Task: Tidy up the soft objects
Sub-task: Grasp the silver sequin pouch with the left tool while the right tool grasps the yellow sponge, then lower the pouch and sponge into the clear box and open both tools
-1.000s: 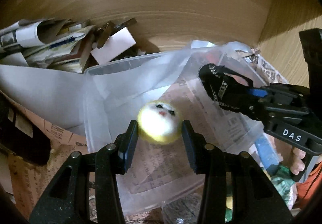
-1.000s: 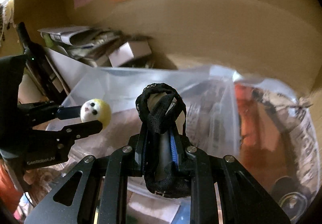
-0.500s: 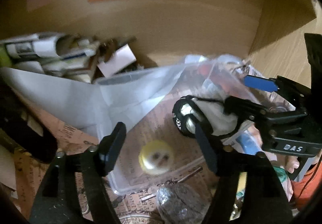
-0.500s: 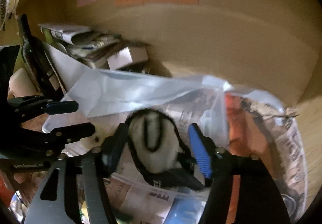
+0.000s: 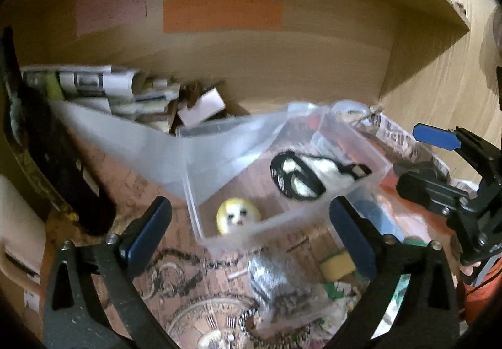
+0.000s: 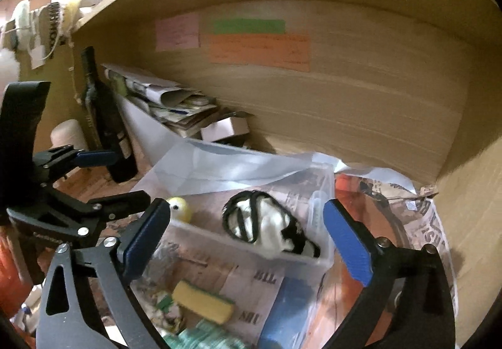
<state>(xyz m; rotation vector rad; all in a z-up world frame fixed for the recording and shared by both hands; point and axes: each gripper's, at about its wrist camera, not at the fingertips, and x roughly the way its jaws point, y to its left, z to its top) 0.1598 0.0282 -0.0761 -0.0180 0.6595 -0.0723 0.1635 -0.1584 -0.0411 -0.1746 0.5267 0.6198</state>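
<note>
A clear plastic box (image 5: 282, 225) (image 6: 320, 258) stands on newspaper inside a wooden shelf. In it lie a yellow plush ball with a white face (image 5: 238, 215) (image 6: 180, 207) and a white soft item in black mesh (image 5: 309, 174) (image 6: 266, 228). My left gripper (image 5: 251, 233) is open and empty, just in front of the box. My right gripper (image 6: 248, 233) is open and empty, above the box's near wall. Each gripper shows in the other's view: the right one (image 5: 420, 157), the left one (image 6: 119, 176).
The box's clear lid (image 5: 150, 145) leans open at its left. A dark bottle (image 6: 106, 120) and a paper stack (image 6: 169, 101) stand behind. A yellow sponge (image 6: 204, 302), a grey mesh bundle (image 5: 279, 283) and a blue item (image 6: 291, 311) lie in front. Coloured notes (image 6: 257, 44) are on the back wall.
Both grippers have pulled back and up from the box and opened wider. The mesh-wrapped item, still between the right fingers half a second ago, now lies in the box beside the plush ball.
</note>
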